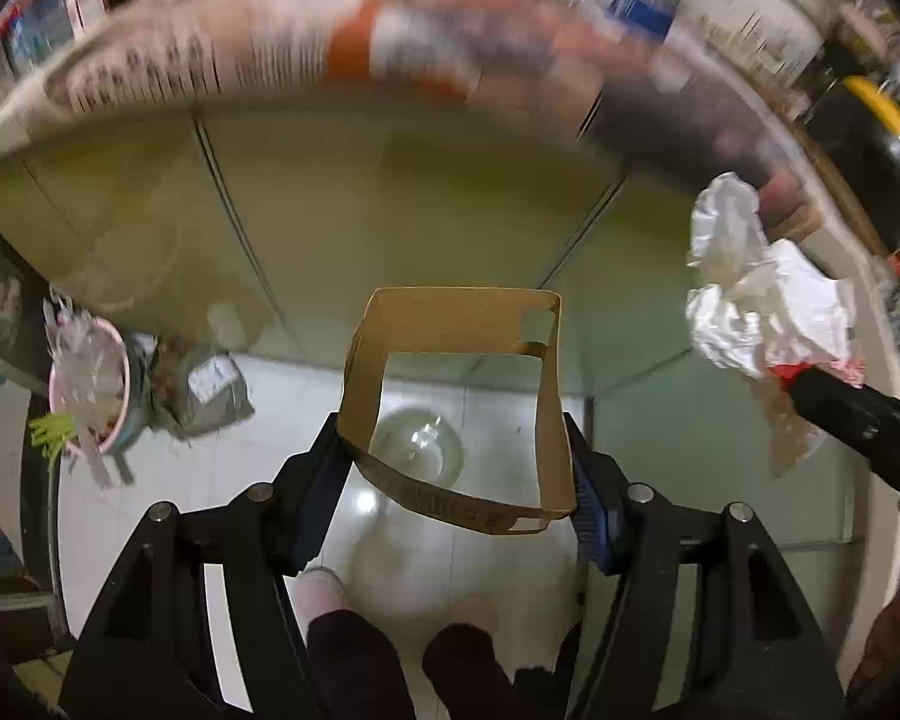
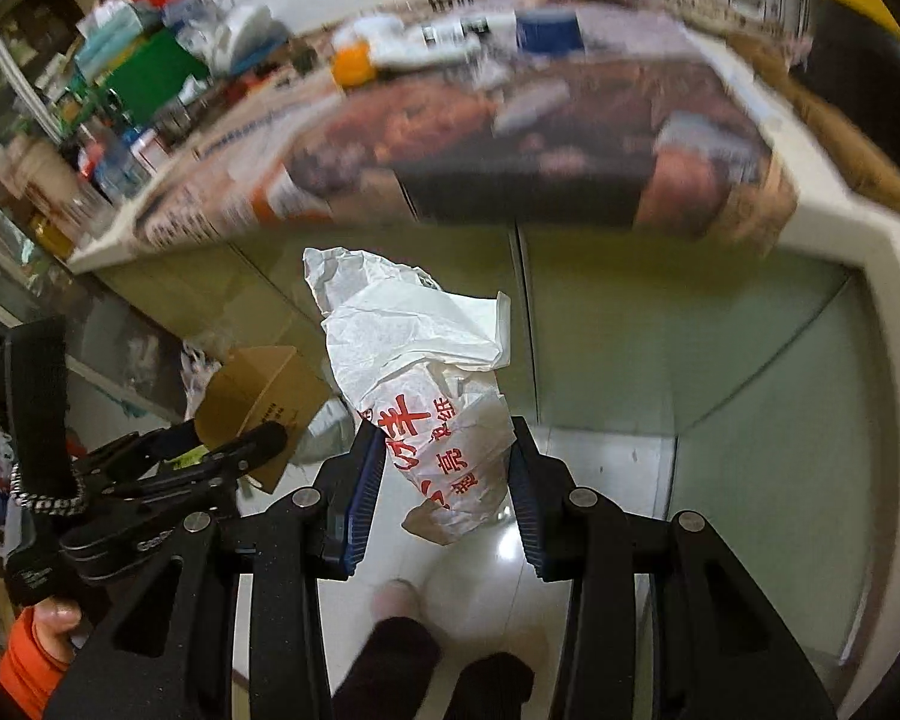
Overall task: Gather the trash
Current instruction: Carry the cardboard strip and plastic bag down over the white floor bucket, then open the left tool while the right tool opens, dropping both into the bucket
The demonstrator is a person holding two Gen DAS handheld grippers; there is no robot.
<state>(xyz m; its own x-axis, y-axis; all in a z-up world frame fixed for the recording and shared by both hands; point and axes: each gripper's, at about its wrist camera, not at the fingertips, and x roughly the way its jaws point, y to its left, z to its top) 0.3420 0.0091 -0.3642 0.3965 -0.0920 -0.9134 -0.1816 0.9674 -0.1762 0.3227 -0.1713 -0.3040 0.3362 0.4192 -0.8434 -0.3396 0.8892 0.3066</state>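
**A:** Trash first: where is it on your feeds?

**B:** I've got a brown cardboard sleeve (image 1: 450, 324) clamped between the left gripper (image 1: 459, 468) pads, held up over the white tiled floor (image 1: 150, 516). My right gripper (image 2: 447, 474) is closed around a crumpled white paper wrapper (image 2: 414, 360) with red print.

**A:** Surroundings?

**B:** Both hang in front of the yellow-green cabinet doors (image 1: 360, 210), below a cluttered counter (image 2: 510, 138). A pink bin (image 1: 93, 384) stands on the floor, off to my left.
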